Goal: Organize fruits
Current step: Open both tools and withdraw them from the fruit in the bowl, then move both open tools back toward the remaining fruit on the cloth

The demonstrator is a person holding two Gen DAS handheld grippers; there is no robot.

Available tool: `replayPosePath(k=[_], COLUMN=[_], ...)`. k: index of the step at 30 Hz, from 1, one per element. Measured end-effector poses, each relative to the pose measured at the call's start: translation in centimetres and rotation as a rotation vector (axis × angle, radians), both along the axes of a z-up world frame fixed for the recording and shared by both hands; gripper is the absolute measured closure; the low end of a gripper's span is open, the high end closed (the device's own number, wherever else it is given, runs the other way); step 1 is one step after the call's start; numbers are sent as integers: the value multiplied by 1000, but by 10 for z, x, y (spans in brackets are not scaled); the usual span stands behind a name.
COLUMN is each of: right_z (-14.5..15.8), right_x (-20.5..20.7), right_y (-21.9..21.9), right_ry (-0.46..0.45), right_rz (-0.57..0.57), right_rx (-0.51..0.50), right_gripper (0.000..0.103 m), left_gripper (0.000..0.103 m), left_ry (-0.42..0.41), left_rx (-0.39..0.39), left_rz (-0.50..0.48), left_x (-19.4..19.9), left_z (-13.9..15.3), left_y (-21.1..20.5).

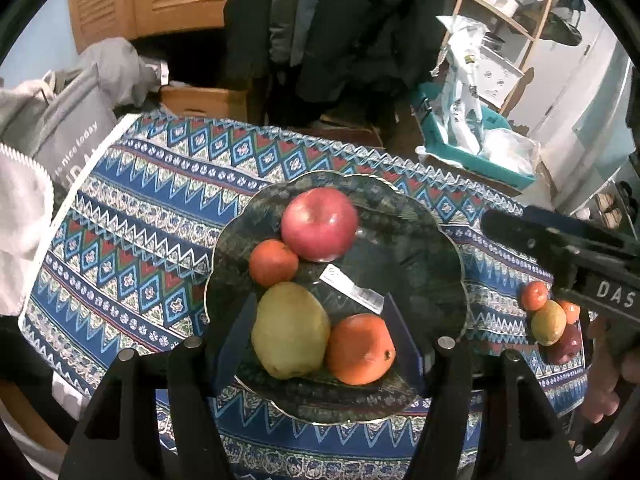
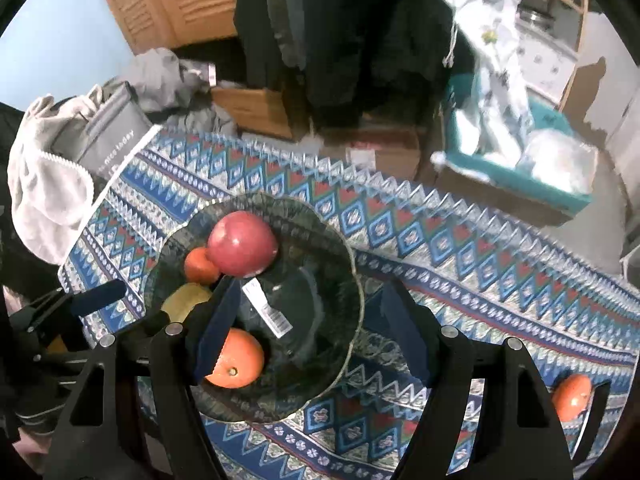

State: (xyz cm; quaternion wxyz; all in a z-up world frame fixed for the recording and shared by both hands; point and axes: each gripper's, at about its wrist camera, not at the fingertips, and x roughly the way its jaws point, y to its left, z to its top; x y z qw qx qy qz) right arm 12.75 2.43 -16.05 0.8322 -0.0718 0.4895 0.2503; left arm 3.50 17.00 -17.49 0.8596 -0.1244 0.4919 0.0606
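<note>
Judging by the plate (image 1: 448,240), four fruits are in, several (image 1: 550,320) wait on the desk; both fingers gape empty.

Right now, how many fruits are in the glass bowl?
4. A red apple at the far side, a small orange fruit beside it, a yellow-green pear at the near left, an orange at the near right. None seem hidden.

Red apple (image 1: 319,224), pear (image 1: 290,330), two oranges (image 1: 360,349) in dark plate (image 1: 440,240)
</note>
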Motion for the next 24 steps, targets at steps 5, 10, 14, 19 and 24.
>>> replayPosePath(k=[5,10,14,19,24], right_z=[29,57,79,101,119], right_x=[-12,-22,-33,-45,-57], right_y=[-13,-32,-46,-63,-81], right_ry=[-72,-117,-161,-198,-224], right_rz=[-22,-54,-75,-92,-109], right_rx=[5,25,26,33,45], right_gripper=[28,27,27,28,28], left_gripper=[36,36,36,36,36], left_ry=[-37,-77,-112,-143,-168], left_rx=[6,5,24,12,4], left_rz=[-19,-44,-71,-110,-146], left_x=[-3,-6,-8,-9,-11], left_z=[18,39,57,75,90], left_y=[-9,-19,-31,-48,-67])
